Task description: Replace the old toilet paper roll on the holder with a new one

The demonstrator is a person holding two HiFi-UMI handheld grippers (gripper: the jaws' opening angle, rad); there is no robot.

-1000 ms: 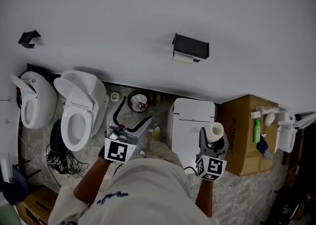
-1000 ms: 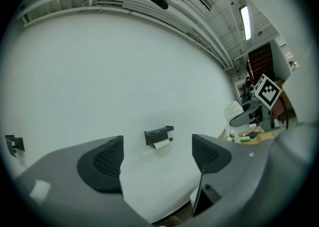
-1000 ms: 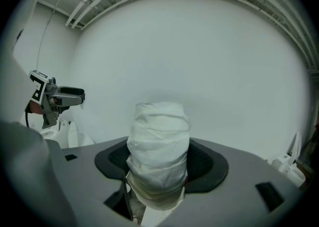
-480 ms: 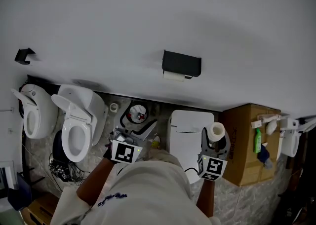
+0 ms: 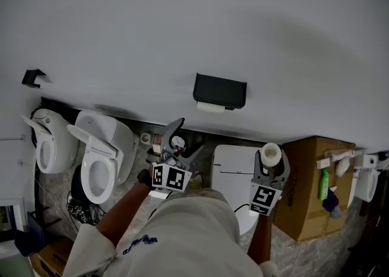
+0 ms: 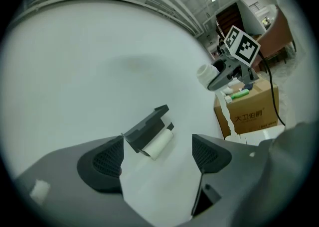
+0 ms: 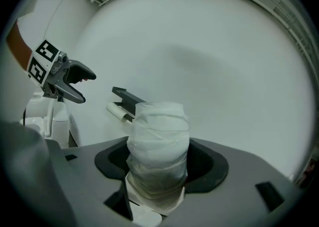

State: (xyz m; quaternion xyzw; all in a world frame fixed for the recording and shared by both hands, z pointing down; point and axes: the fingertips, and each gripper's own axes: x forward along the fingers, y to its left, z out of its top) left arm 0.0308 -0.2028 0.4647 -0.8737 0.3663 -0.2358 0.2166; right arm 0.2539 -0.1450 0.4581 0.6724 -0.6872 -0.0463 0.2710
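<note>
A black holder (image 5: 219, 90) is fixed to the white wall, with the thin old roll (image 5: 211, 107) hanging under it. My left gripper (image 5: 181, 140) is open and empty, below and left of the holder. In the left gripper view the holder (image 6: 145, 127) and old roll (image 6: 159, 144) show between my open jaws, still some way off. My right gripper (image 5: 270, 163) is shut on the new white roll (image 5: 270, 152), held upright below and right of the holder. In the right gripper view the new roll (image 7: 158, 146) fills the jaws, with the holder (image 7: 127, 96) behind it.
Two white toilets (image 5: 100, 154) stand at the left on the tiled floor. A white tank lid (image 5: 234, 166) lies below the holder. A cardboard box (image 5: 313, 184) with bottles (image 5: 323, 183) stands at the right. The person's lap fills the bottom middle.
Both grippers have come closer to the wall and the holder. The left one has shifted right and rolled. The new roll stays held in the right one.
</note>
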